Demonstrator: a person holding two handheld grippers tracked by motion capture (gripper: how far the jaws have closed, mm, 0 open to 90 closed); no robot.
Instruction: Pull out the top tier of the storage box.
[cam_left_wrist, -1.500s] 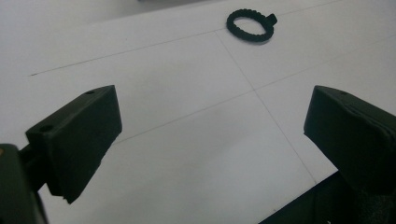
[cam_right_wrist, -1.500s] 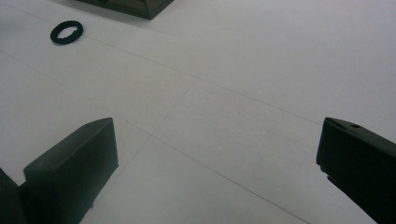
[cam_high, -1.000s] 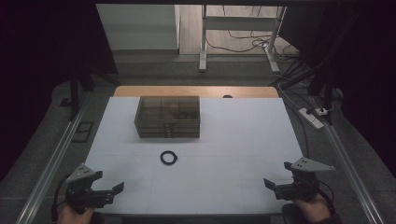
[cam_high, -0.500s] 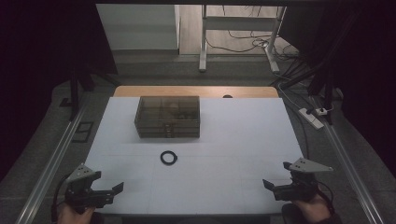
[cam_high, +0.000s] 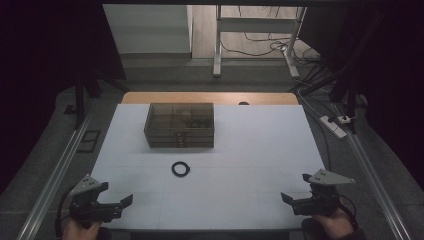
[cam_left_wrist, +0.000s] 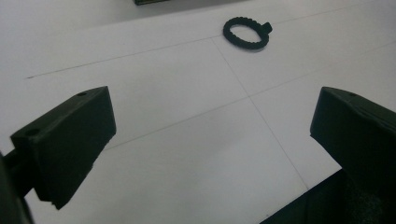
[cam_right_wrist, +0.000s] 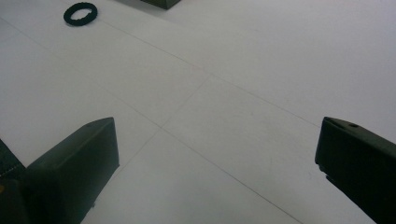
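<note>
Nothing has shifted in the last second: the black ring (cam_high: 180, 168) lies just in front of the drawer box (cam_high: 179, 125). Left gripper (cam_high: 114, 206) and right gripper (cam_high: 292, 200), both wide open and empty, wait well nearer the person than the box, so no handling has begun.

black ring (cam_high: 180, 168) (seemingly ridged), flat before drawer box (cam_high: 179, 125)

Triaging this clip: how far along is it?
Nothing looks done: the small black ring lies alone on the white table, in front of the closed smoky translucent drawer box. Nothing in hand: left hand-held gripper and right hand-held gripper are open, empty. Everything remains.
</note>
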